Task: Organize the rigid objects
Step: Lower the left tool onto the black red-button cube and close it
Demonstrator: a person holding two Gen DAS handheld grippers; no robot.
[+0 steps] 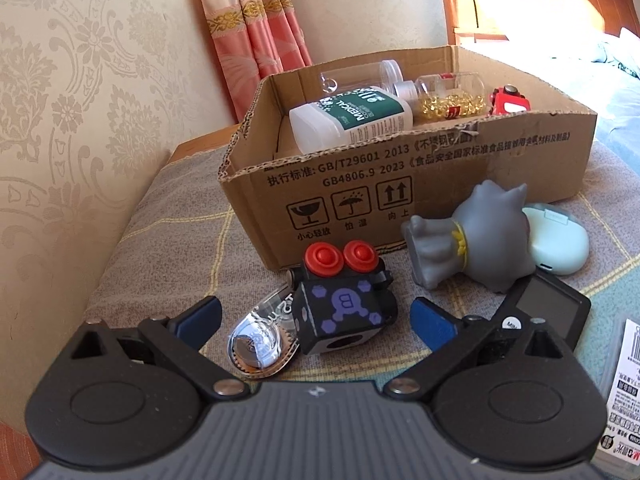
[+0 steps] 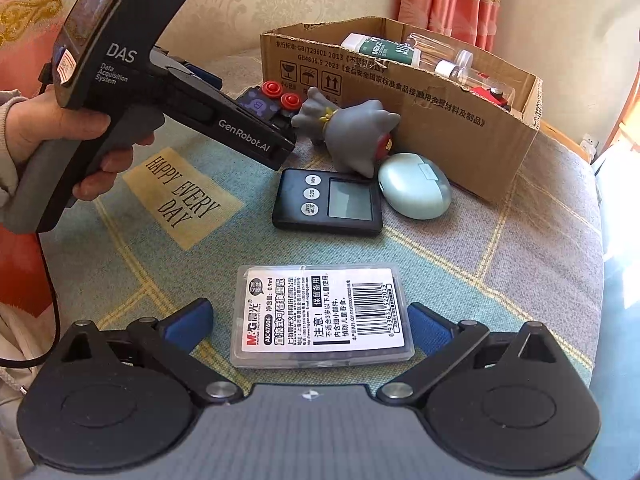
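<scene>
My left gripper [image 1: 316, 312] is open, its blue pads on either side of a black cube toy [image 1: 346, 306] with two red buttons and a purple B. A clear tape dispenser [image 1: 262, 340] lies beside the cube. My right gripper [image 2: 310, 320] is open around a clear plastic case [image 2: 320, 316] with a white barcode label. A cardboard box [image 1: 400, 184] behind holds a white medical bottle [image 1: 352, 118], clear bottles [image 1: 448, 96] with gold bits and a red item [image 1: 508, 100]. The box also shows in the right wrist view [image 2: 440, 120].
A grey rubber figure [image 1: 476, 236] lies on its side by a pale green oval case [image 1: 560, 240] and a black digital timer [image 2: 332, 202]. All rest on a checked cloth [image 2: 500, 260]. The hand-held left gripper body [image 2: 160, 92] crosses the right wrist view. Curtain and sofa stand behind.
</scene>
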